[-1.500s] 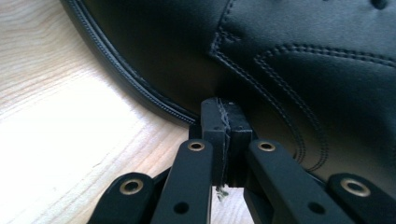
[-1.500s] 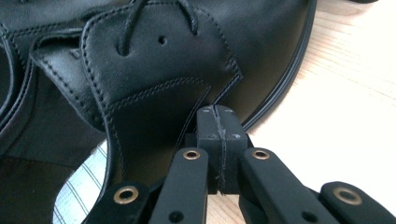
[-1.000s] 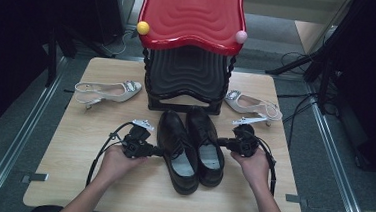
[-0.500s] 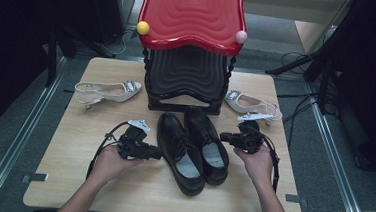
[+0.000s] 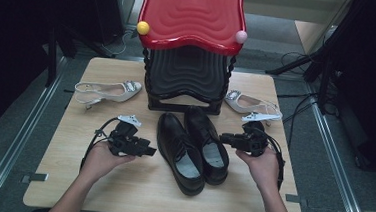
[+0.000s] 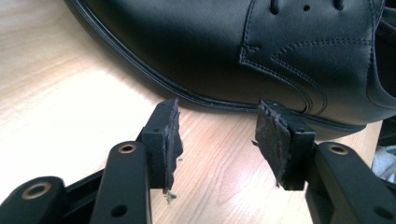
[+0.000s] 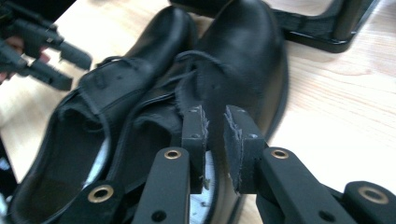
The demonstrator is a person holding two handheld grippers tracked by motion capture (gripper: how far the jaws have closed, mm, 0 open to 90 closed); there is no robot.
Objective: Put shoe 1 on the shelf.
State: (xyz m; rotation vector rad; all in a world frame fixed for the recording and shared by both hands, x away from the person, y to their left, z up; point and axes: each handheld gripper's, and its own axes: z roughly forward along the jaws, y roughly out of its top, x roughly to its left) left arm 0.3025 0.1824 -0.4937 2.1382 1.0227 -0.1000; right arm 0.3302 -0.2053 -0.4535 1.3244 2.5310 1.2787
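Two black leather lace-up shoes stand side by side on the wooden table, the left shoe (image 5: pixel 180 153) and the right shoe (image 5: pixel 208 142). My left gripper (image 5: pixel 150 151) lies just left of the left shoe (image 6: pixel 233 42). Its jaws have just been opening, and my left gripper (image 6: pixel 217 140) stands open with only bare wood between the pads. My right gripper (image 5: pixel 223 137) sits at the outer side of the right shoe (image 7: pixel 247 51). Its jaws have just been opening too. My right gripper (image 7: pixel 215 140) is narrowly open over that shoe's rim, its pads apart.
A rack with a red wavy top (image 5: pixel 192 16) and a black shelf stands behind the shoes, with a yellow ball (image 5: pixel 143 27) and a pink ball (image 5: pixel 241 37) at its corners. One silver heeled sandal (image 5: pixel 107 91) lies left of it, another (image 5: pixel 251 105) right.
Both grippers have let go of the shoes' sides and opened. The left one has drawn back to the left; the right one has lifted a little. The shoes have stayed put.
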